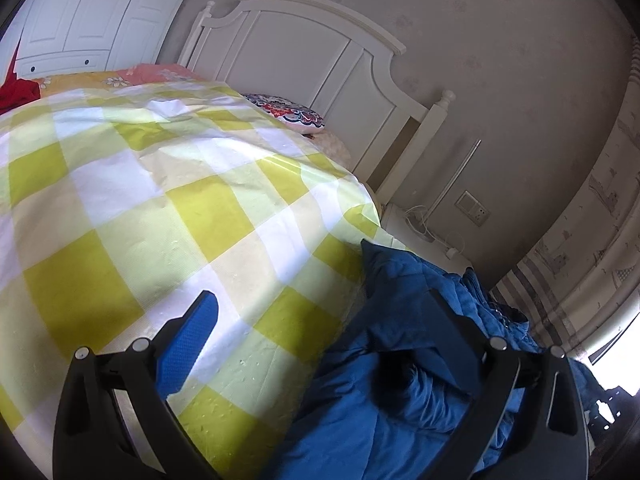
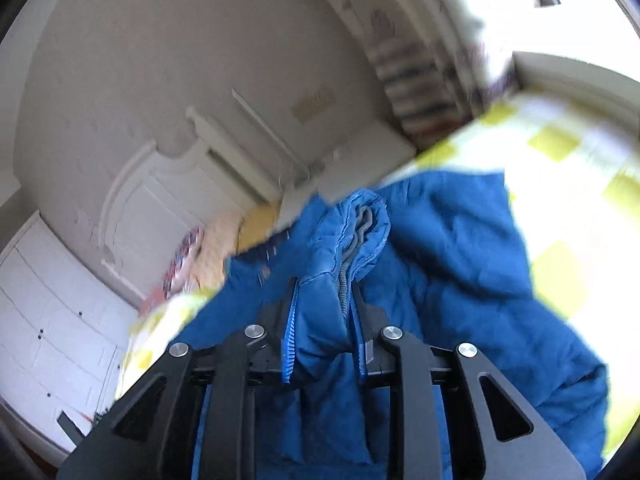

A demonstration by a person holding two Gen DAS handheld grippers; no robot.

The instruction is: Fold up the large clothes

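Note:
A blue padded jacket (image 1: 400, 360) lies crumpled at the edge of a bed covered by a yellow-and-white checked spread (image 1: 160, 200). My left gripper (image 1: 320, 304) stands open just above the bed. Its blue-padded finger (image 1: 196, 332) hovers over the spread, and the other finger (image 1: 448, 312) is over the jacket. Nothing is pinched between them. In the right wrist view my right gripper (image 2: 324, 296) is shut on a bunched fold of the blue jacket (image 2: 460, 264). That fold, with a grey lining or cord showing, sticks up past the fingertips. The picture there is blurred.
A white headboard (image 1: 320, 52) stands at the bed's far end, with a patterned pillow (image 1: 288, 112) in front of it. A white wardrobe (image 1: 80, 20) and a red cloth (image 1: 16, 92) are far left. A nightstand with cables (image 1: 420, 228) sits beside the bed, near striped curtains (image 1: 560, 280).

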